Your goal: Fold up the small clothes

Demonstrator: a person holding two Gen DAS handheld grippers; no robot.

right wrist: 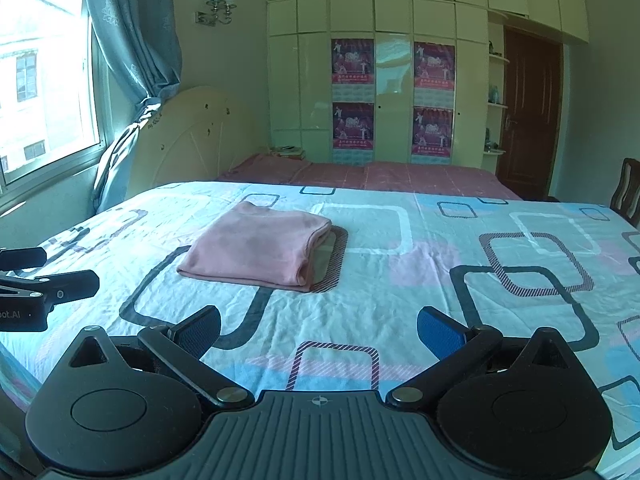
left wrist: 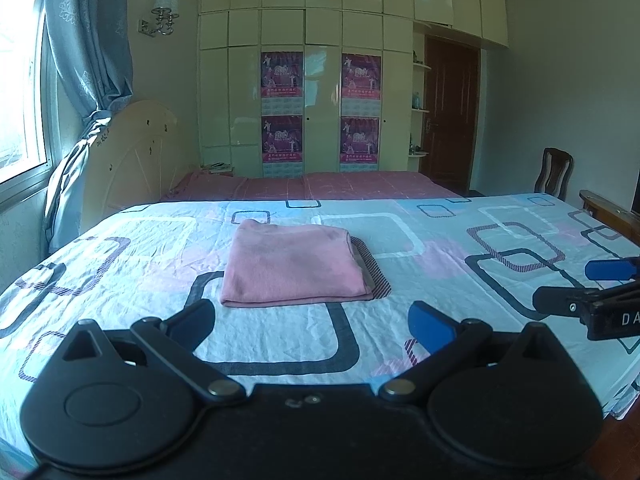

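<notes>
Bedsheet (left wrist: pixel 400 344) under both claws, spread, level, short of folded pink cloth (left wrist: pixel 296 264)

bedroom in daylight — bed (left wrist: pixel 120 264) in front
beyond it: wardrobe (left wrist: pixel 304 80); window (right wrist: pixel 40 80) left, door (left wrist: pixel 450 112) right

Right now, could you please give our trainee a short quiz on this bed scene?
1. True or false: the pink garment lies folded on the patterned bedsheet.
2. The left hand-held gripper is: A) open, empty; B) shut on cloth; C) out of view.
3. Fill in: the right hand-held gripper holds ____.

Key: 1 true; 2 A; 3 nothing, since it is open and clear of the garment.
</notes>
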